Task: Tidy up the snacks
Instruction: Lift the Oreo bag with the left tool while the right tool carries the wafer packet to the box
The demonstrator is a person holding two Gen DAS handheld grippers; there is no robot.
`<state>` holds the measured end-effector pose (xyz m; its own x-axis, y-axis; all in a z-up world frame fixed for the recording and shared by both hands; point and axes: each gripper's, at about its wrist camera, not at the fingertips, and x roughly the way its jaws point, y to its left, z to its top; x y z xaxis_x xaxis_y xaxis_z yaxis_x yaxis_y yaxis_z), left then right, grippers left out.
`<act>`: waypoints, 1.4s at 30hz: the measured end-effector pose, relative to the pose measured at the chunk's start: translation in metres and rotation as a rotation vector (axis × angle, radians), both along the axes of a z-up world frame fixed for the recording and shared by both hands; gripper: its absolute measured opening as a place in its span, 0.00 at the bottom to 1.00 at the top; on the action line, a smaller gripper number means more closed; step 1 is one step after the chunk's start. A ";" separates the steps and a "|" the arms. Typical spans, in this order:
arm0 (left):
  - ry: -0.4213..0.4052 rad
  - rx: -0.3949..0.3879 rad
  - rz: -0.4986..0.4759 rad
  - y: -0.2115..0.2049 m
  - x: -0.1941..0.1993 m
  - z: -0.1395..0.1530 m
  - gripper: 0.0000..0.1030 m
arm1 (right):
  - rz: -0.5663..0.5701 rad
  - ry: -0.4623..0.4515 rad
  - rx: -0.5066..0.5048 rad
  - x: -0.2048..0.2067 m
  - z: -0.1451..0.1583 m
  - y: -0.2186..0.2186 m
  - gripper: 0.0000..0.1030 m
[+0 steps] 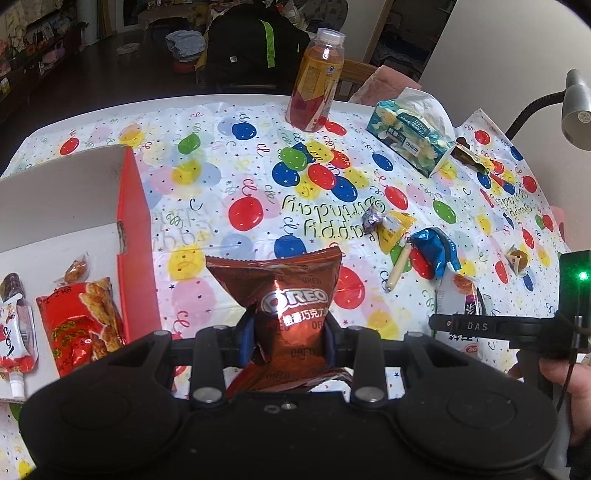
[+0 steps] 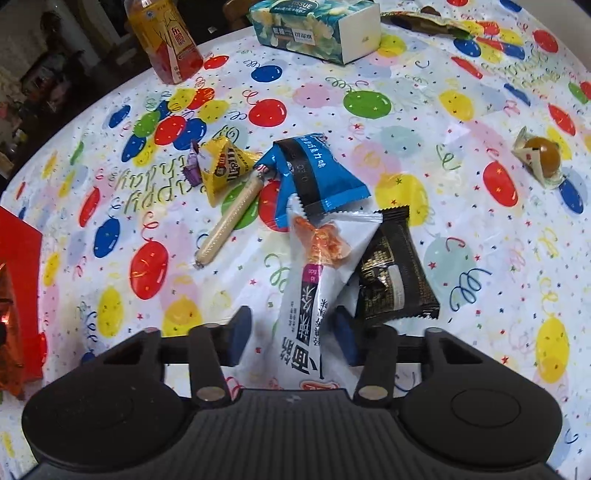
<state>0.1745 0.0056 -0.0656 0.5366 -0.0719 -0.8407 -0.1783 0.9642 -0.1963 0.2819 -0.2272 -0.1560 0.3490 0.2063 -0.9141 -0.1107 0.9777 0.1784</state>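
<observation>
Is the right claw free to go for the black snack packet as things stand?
Probably not yet: the right claw straddles a white snack packet, which overlaps the black snack packet just beyond its right finger.

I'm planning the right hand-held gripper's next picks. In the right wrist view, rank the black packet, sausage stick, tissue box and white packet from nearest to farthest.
1. White packet: between the right hand-held gripper fingers.
2. Black packet: just ahead, right.
3. Sausage stick: farther ahead, left.
4. Tissue box: far edge of the table.
</observation>
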 end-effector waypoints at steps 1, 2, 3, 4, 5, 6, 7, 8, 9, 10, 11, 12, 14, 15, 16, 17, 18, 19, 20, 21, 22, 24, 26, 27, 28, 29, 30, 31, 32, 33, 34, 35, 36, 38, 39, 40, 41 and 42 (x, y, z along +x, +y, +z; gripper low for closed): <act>0.000 0.000 0.000 0.001 -0.001 0.000 0.32 | 0.000 -0.004 -0.009 0.000 0.000 0.000 0.33; 0.000 -0.001 0.000 0.002 -0.001 0.000 0.32 | -0.001 -0.004 -0.013 0.000 0.000 0.000 0.30; 0.000 -0.001 0.001 0.002 -0.001 0.000 0.32 | -0.003 -0.006 -0.010 0.000 0.000 -0.001 0.29; 0.000 -0.002 0.002 0.004 -0.003 -0.001 0.32 | -0.005 -0.009 -0.012 -0.001 0.001 -0.001 0.28; -0.001 -0.004 0.002 0.005 -0.004 -0.001 0.32 | -0.003 -0.013 -0.016 -0.002 0.001 0.000 0.26; -0.001 -0.005 0.003 0.007 -0.005 -0.001 0.32 | -0.001 -0.019 -0.023 -0.003 0.002 0.000 0.22; -0.002 -0.007 0.004 0.008 -0.007 -0.001 0.32 | 0.002 -0.025 -0.026 -0.005 0.003 0.001 0.21; -0.003 -0.008 0.004 0.010 -0.008 -0.001 0.32 | 0.003 -0.026 -0.022 -0.006 0.004 0.001 0.20; -0.004 -0.009 0.005 0.011 -0.009 0.000 0.32 | 0.004 -0.025 -0.016 -0.008 0.006 0.001 0.20; -0.006 -0.010 0.005 0.012 -0.011 0.001 0.32 | 0.008 -0.029 -0.014 -0.010 0.008 0.002 0.20; -0.008 -0.011 0.007 0.013 -0.012 0.001 0.32 | 0.016 -0.038 -0.016 -0.012 0.011 0.004 0.20; -0.009 -0.012 0.008 0.015 -0.013 0.002 0.32 | 0.024 -0.045 -0.017 -0.015 0.015 0.005 0.20; -0.014 -0.014 0.011 0.017 -0.015 0.004 0.32 | 0.039 -0.049 -0.008 -0.019 0.023 0.009 0.20; -0.016 -0.015 0.014 0.018 -0.016 0.005 0.32 | 0.047 -0.049 -0.002 -0.021 0.028 0.011 0.20; -0.019 -0.017 0.016 0.020 -0.017 0.006 0.32 | 0.056 -0.053 0.005 -0.024 0.033 0.013 0.20; -0.021 -0.017 0.017 0.021 -0.019 0.007 0.32 | 0.066 -0.060 0.008 -0.027 0.039 0.016 0.20; -0.025 -0.016 0.019 0.023 -0.020 0.009 0.32 | 0.079 -0.067 0.014 -0.030 0.045 0.019 0.20; -0.029 -0.015 0.020 0.025 -0.022 0.010 0.32 | 0.094 -0.072 0.022 -0.032 0.051 0.023 0.20; -0.034 -0.015 0.022 0.026 -0.023 0.012 0.32 | 0.107 -0.079 0.026 -0.035 0.057 0.028 0.20; -0.039 -0.015 0.026 0.029 -0.025 0.014 0.32 | 0.120 -0.088 0.031 -0.038 0.064 0.032 0.20; -0.044 -0.015 0.030 0.031 -0.027 0.016 0.32 | 0.134 -0.095 0.038 -0.041 0.070 0.036 0.20; -0.051 -0.016 0.038 0.037 -0.031 0.020 0.32 | 0.161 -0.109 0.053 -0.046 0.083 0.046 0.20; -0.063 -0.016 0.045 0.043 -0.034 0.025 0.32 | 0.190 -0.124 0.065 -0.051 0.095 0.056 0.20; -0.068 -0.016 0.048 0.046 -0.037 0.028 0.32 | 0.205 -0.129 0.075 -0.053 0.100 0.062 0.20; -0.073 -0.014 0.052 0.049 -0.039 0.030 0.32 | 0.219 -0.135 0.081 -0.055 0.105 0.068 0.20; -0.077 -0.012 0.057 0.052 -0.041 0.033 0.32 | 0.234 -0.142 0.085 -0.058 0.110 0.073 0.20; -0.080 -0.010 0.062 0.055 -0.043 0.035 0.32 | 0.250 -0.148 0.092 -0.060 0.115 0.080 0.20; -0.084 -0.008 0.067 0.059 -0.045 0.037 0.32 | 0.265 -0.152 0.099 -0.062 0.119 0.086 0.20; -0.088 -0.006 0.073 0.063 -0.048 0.039 0.32 | 0.281 -0.156 0.105 -0.064 0.122 0.093 0.20; -0.090 -0.003 0.081 0.067 -0.049 0.041 0.32 | 0.296 -0.160 0.109 -0.066 0.126 0.101 0.20; -0.092 0.000 0.088 0.071 -0.051 0.043 0.32 | 0.310 -0.166 0.112 -0.068 0.129 0.109 0.20; -0.095 0.003 0.095 0.076 -0.053 0.045 0.32 | 0.326 -0.172 0.117 -0.070 0.132 0.116 0.20; -0.098 0.007 0.103 0.080 -0.055 0.047 0.32 | 0.343 -0.176 0.123 -0.072 0.135 0.124 0.20; -0.103 0.016 0.118 0.090 -0.060 0.050 0.32 | 0.374 -0.182 0.133 -0.077 0.140 0.140 0.20; -0.105 0.020 0.126 0.095 -0.062 0.051 0.32 | 0.390 -0.186 0.137 -0.078 0.142 0.149 0.20; -0.106 0.025 0.134 0.100 -0.064 0.053 0.32 | 0.406 -0.189 0.140 -0.080 0.144 0.157 0.20; -0.107 0.030 0.143 0.105 -0.066 0.054 0.32 | 0.422 -0.193 0.144 -0.082 0.146 0.166 0.20; -0.108 0.035 0.150 0.111 -0.068 0.055 0.32 | 0.436 -0.195 0.148 -0.084 0.149 0.174 0.20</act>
